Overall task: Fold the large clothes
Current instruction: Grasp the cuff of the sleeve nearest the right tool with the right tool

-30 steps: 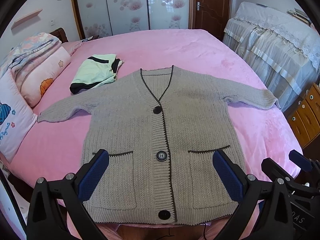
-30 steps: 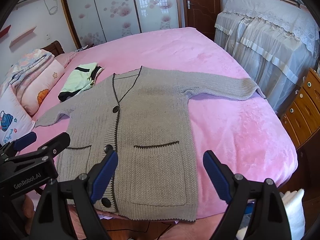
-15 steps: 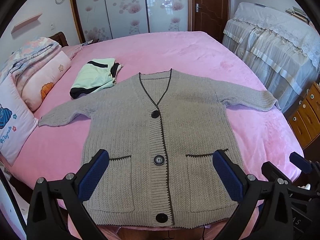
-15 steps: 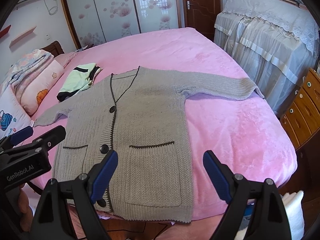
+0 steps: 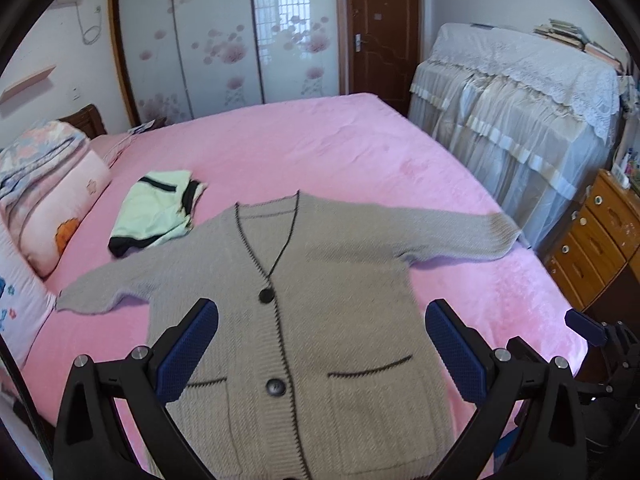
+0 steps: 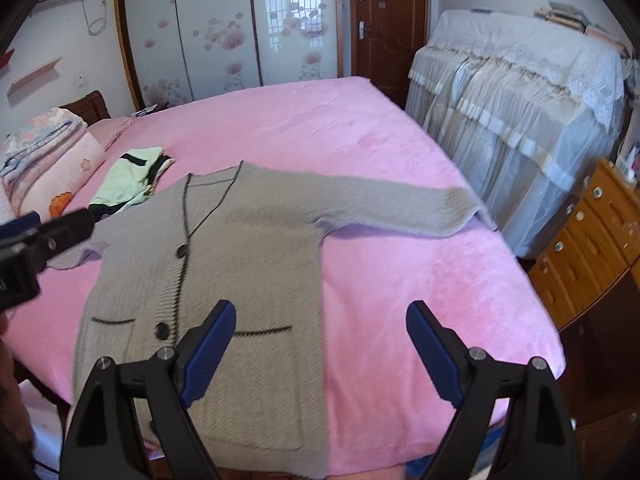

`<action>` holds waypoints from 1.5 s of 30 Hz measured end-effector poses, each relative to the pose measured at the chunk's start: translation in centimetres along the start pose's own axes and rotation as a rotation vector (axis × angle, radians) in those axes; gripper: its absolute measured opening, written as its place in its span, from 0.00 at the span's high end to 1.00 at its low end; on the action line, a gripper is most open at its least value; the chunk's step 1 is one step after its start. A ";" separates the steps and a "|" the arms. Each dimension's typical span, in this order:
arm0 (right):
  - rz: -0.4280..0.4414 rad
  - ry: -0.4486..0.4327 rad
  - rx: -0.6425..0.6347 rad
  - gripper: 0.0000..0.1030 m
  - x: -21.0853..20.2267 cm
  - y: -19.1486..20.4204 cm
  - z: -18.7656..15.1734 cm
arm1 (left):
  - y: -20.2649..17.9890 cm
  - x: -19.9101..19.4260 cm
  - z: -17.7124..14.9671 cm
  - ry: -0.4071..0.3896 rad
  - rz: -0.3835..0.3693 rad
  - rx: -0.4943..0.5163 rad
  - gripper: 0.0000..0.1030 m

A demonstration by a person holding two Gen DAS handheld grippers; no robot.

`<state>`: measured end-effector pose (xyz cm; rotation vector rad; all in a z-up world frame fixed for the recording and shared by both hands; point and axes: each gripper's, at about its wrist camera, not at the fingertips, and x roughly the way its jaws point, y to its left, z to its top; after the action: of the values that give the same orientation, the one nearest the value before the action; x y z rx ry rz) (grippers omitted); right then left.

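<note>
On the pink bed (image 5: 320, 148), a grey cardigan (image 5: 320, 320) lies spread flat, sleeves out, ready for folding; both hand-held grippers, left (image 5: 322, 354) and right (image 6: 320, 354), hover released, grasping nothing.

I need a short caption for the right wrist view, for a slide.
Open right gripper above a grey cardigan spread flat on a pink bed.

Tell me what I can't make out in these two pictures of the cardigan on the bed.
- Cardigan hem: left wrist view, cut off by the bottom edge and the left gripper.
- Its bottom button: hidden in both views.
- Its left cuff: right wrist view, hidden behind the left gripper.
- Knit texture: motion-blurred in both.
- Books on the covered furniture: too small to read.
</note>
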<state>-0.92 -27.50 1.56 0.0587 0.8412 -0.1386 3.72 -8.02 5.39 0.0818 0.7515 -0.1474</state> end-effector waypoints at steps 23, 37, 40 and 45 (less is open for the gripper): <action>-0.137 -0.178 0.066 0.15 2.8 -10.0 10.1 | -9.6 7.7 10.5 -0.097 -0.137 0.123 0.00; -0.163 -0.023 0.320 0.15 15.3 -23.8 11.1 | -15.5 26.7 10.8 0.058 -0.131 0.139 0.00; -0.122 0.028 0.405 0.18 18.1 -26.1 10.2 | -16.1 29.7 10.1 0.071 -0.116 0.130 0.00; -0.042 0.105 0.543 0.30 23.2 -28.2 8.8 | -17.3 33.4 8.5 0.080 -0.076 0.158 0.00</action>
<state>16.78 -58.60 -9.83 0.5621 0.8903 -0.4036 30.71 -29.67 -11.64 0.2100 0.8221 -0.2775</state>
